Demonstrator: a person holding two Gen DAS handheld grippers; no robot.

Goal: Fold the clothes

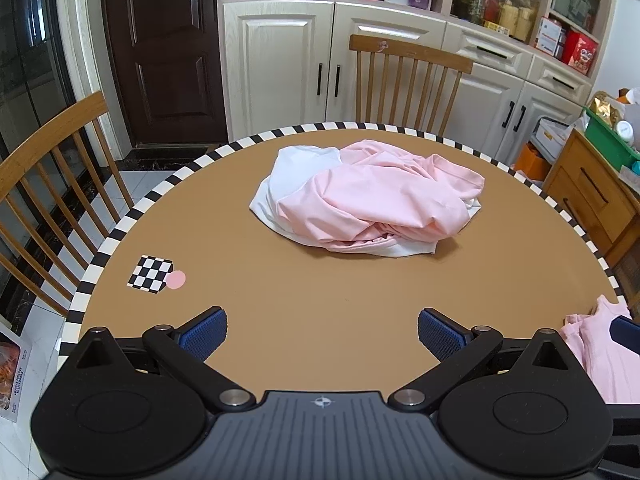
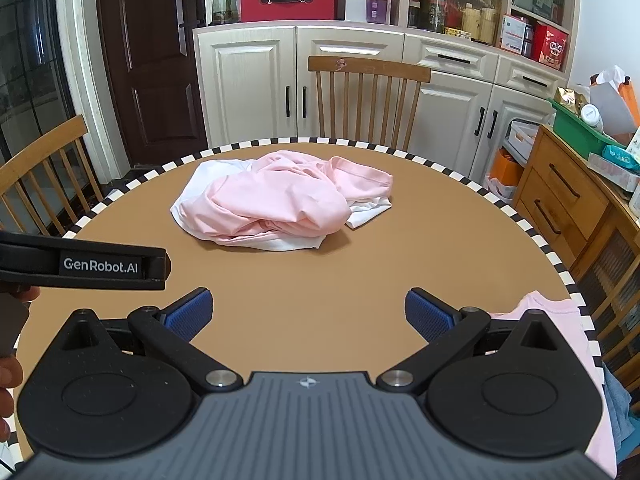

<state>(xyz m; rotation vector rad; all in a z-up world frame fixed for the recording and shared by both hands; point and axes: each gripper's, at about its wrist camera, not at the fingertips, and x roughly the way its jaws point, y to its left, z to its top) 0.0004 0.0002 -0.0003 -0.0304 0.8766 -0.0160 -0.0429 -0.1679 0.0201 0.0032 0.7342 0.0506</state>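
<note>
Your left hand-held gripper [image 1: 322,334] has its jaws spread wide, the blue ribbed pads [image 1: 204,336] well apart with nothing between them, only bare brown surface of the desk [image 1: 320,292] below. Your right hand-held gripper [image 2: 309,314] stands the same way: jaws fully apart, blue pads [image 2: 188,314] gripping nothing, tilted down toward the desk. In the right wrist view, the left hand-held gripper's black body reaches in from the left edge, and part of your hand [image 2: 10,376] shows beside it. Just beside the right hand-held gripper, at the near right rim of the desk, lies a folded pink garment [image 2: 560,320]; its edge hangs over the striped border. Farther out, on the far half of the round desk and apart from both grippers, sits the crumpled heap of clothes [image 1: 372,196]: a pink garment bunched on top of a white one [image 1: 304,164], the white showing at the left and under the near edge. Near the left rim lies a small checkerboard marker [image 1: 151,273] with a pink dot [image 1: 176,279] touching it. Beyond the desk stand a wooden chair [image 1: 408,80] at the far side, another wooden chair [image 1: 52,184] at the left, and cream cabinets [image 1: 280,64] behind.
</note>
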